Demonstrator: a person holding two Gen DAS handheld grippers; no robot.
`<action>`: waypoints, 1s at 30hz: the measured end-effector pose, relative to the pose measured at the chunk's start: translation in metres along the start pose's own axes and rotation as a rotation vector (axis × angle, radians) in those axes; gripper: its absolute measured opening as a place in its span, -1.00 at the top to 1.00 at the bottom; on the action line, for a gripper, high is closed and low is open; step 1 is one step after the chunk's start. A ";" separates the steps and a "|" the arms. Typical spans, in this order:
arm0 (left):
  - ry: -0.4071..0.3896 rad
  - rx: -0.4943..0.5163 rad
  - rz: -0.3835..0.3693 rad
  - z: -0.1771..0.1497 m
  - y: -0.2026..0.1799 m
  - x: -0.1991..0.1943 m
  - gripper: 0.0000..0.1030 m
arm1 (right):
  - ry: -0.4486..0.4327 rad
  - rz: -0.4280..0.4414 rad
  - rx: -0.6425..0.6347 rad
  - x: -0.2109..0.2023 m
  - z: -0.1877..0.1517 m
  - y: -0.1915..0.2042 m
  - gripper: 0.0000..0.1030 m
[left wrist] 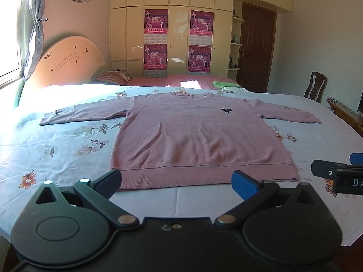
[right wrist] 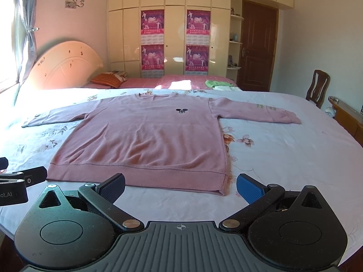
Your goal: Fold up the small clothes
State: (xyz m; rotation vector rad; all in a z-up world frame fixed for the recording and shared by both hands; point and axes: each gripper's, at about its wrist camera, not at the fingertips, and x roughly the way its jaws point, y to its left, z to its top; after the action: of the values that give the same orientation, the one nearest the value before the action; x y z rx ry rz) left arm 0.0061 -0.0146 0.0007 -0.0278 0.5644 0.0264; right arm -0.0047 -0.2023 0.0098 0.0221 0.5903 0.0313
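Spread flat ahead of both tongs for folding, the pink sweatshirt (left wrist: 195,133) lies untouched; left gripper (left wrist: 177,184) and right gripper (right wrist: 180,187) hover apart, empty, by its hem.

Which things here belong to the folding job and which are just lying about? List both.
For the job:
pink sweater, spread flat on the floral bedsheet
left tool, open
right tool, open

Lying about:
striped pillow
green cloth on the far pink bed
wooden chair
posters on the wardrobe
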 end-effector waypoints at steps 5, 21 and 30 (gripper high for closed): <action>0.002 0.000 0.003 0.000 0.001 0.001 -1.00 | 0.002 -0.001 -0.005 0.001 0.000 0.001 -1.00; 0.001 0.010 0.013 -0.001 0.004 0.003 -1.00 | -0.003 0.007 -0.007 0.002 0.000 0.006 -1.00; 0.001 0.008 0.016 -0.001 0.005 0.003 -1.00 | -0.004 0.012 -0.013 0.005 0.001 0.008 -1.00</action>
State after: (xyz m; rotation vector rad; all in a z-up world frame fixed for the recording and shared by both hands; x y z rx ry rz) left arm 0.0080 -0.0100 -0.0015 -0.0152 0.5654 0.0397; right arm -0.0004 -0.1937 0.0083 0.0128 0.5863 0.0471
